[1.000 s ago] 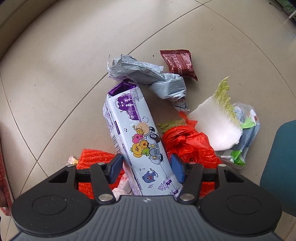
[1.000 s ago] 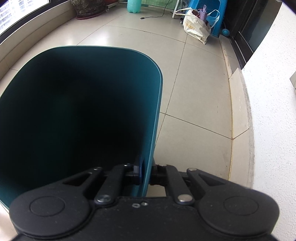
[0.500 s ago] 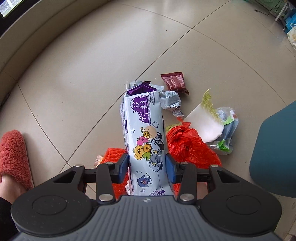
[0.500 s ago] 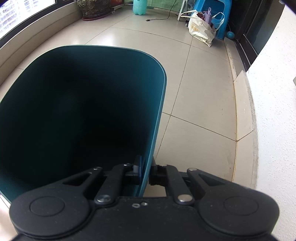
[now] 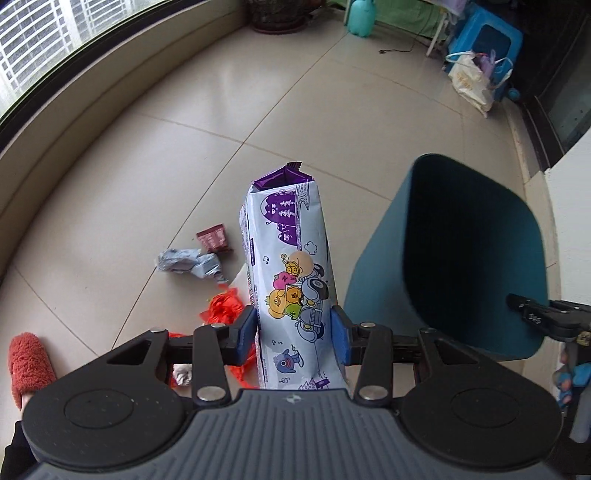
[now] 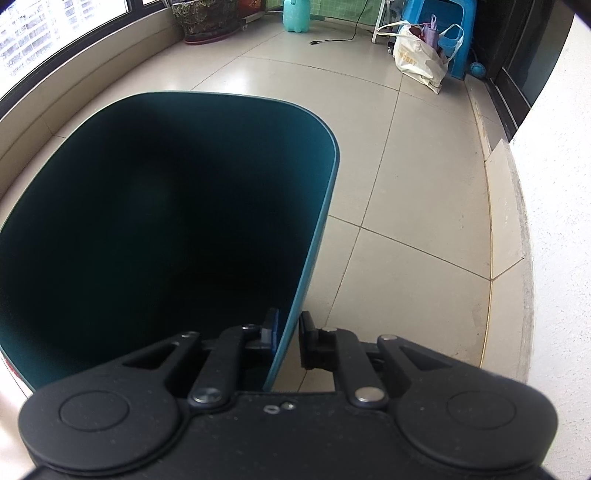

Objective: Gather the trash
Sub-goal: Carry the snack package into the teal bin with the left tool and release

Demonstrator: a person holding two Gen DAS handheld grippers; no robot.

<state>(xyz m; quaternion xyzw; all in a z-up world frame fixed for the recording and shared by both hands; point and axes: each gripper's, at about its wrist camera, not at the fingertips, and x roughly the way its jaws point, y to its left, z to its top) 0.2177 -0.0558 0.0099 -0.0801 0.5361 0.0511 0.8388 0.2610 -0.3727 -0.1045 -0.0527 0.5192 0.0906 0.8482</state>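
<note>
My left gripper [image 5: 294, 332] is shut on a long white and purple snack bag [image 5: 288, 266] with cartoon figures, held up off the floor and pointing forward. The teal trash bin [image 5: 461, 258] is to its right, tilted with its mouth toward me. My right gripper [image 6: 288, 332] is shut on the bin's right wall [image 6: 314, 229], one finger inside and one outside; it also shows at the bin's edge in the left wrist view [image 5: 535, 317]. On the floor lie a dark red wrapper [image 5: 212, 238], crumpled grey paper [image 5: 188, 260] and a red plastic bag [image 5: 225, 310].
A red fuzzy slipper [image 5: 27, 362] is at the lower left. Far off stand a blue stool [image 6: 439, 33], a cream shopping bag [image 6: 417, 59], a teal jug [image 6: 295, 14] and a plant pot [image 6: 207, 18]. A white wall [image 6: 554, 184] runs along the right.
My left gripper closed on the snack bag and lifted it from the trash pile, swinging up and toward the bin. The right gripper kept its hold on the bin wall.
</note>
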